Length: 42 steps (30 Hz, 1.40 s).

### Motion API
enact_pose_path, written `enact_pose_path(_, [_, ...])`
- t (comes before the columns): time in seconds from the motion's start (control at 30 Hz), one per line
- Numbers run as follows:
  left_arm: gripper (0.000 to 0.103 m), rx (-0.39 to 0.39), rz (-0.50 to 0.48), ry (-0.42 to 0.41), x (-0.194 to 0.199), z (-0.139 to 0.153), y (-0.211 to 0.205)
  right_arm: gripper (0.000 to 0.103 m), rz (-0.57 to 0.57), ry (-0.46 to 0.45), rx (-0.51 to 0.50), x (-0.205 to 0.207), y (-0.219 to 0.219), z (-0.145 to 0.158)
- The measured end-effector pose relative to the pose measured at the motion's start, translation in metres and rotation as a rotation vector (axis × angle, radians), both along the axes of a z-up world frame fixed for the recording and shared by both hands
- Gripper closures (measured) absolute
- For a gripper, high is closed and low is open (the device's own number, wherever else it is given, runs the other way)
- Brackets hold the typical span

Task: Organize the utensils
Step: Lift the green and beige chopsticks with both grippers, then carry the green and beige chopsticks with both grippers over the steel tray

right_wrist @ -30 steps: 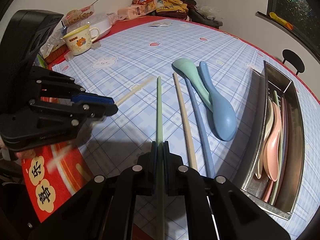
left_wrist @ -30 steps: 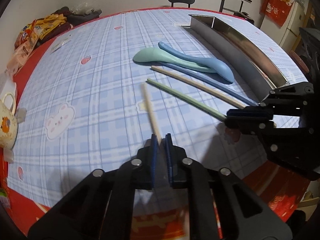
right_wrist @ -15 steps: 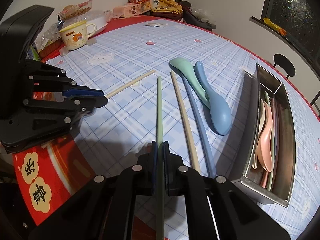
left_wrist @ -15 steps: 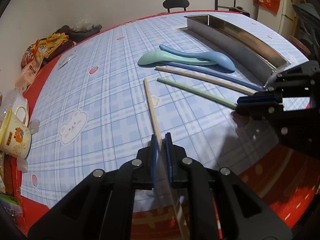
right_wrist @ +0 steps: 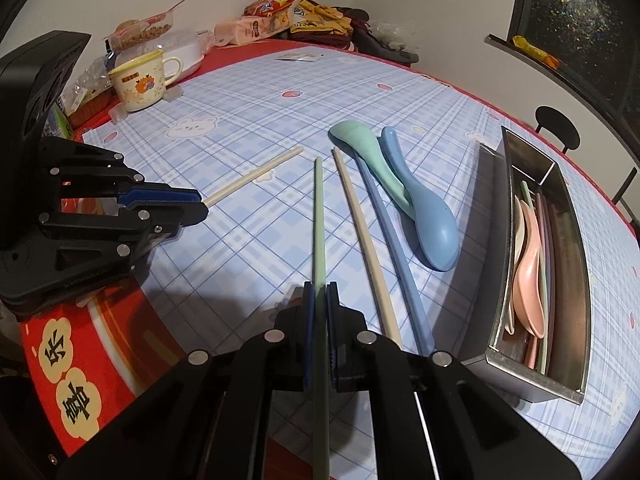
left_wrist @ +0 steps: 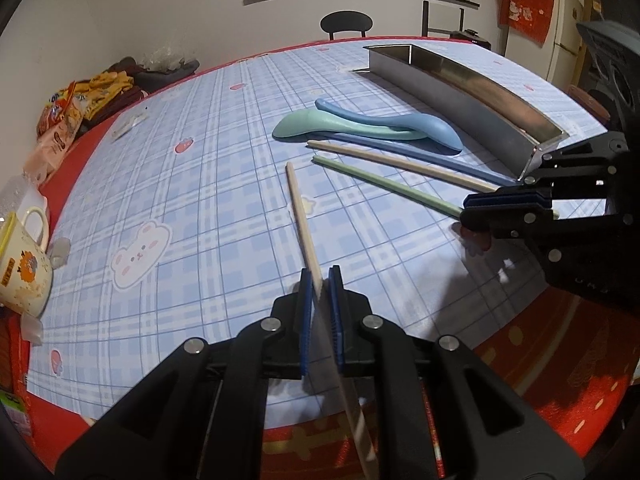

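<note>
1. Since a second ago the left gripper (left_wrist: 320, 280) has drawn back and its view has tipped up; its jaws stay pinched on the cream chopstick (left_wrist: 299, 216), which runs up from bottom centre. Likely a lift is starting.
2. The right gripper (right_wrist: 320, 296) remains clamped on the pale green chopstick (right_wrist: 319, 216), bottom centre.
3. Farther up, a second cream chopstick (right_wrist: 362, 236), a blue chopstick (right_wrist: 390, 236) and two spoons (right_wrist: 400, 188) lie loose.
4. The steel tray (right_wrist: 496, 280), at right, holds sorted utensils.

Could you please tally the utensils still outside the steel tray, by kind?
Chopsticks: 4 (cream in left claw, green in right claw, cream and blue lying on the table)
Spoons: 2 (green, blue)
Total: 6
</note>
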State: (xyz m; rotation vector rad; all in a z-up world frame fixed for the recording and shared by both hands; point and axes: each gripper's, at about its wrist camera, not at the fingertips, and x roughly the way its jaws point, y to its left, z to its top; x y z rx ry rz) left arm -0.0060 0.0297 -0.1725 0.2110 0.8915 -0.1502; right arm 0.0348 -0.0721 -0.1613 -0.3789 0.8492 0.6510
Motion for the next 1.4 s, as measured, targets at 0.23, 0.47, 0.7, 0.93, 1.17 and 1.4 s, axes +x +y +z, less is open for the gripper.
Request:
enact_pose_path(0.23, [0.092, 0.014, -0.002, -0.006, 0.000, 0.000, -0.002, 0.096, -0.010, -0.035, -0.013, -0.004, 0.003, -0.001])
enact_pose_path(0.47, [0.093, -0.141, 0.043, 0.015, 0.005, 0.002, 0.022, 0.097, -0.015, -0.072, -0.005, -0.008, 0.002, 0.002])
enact_pose_path(0.7, [0.093, -0.400, 0.153, -0.031, 0.000, 0.008, 0.069, 0.097, -0.052, -0.099, 0.104, -0.008, -0.017, 0.015])
enact_pose_path(0.93, [0.093, -0.472, 0.146, -0.042, -0.002, 0.008, 0.075, 0.097, -0.065, -0.110, 0.114, -0.009, -0.019, 0.017])
enact_pose_path(1.17, [0.093, -0.456, 0.151, -0.073, -0.006, 0.014, 0.076, 0.097, -0.088, -0.112, 0.155, -0.007, -0.029, 0.020])
enact_pose_path(1.4, [0.093, -0.449, 0.129, -0.096, -0.012, 0.031, 0.072, 0.097, -0.135, -0.042, 0.286, -0.003, -0.052, 0.025])
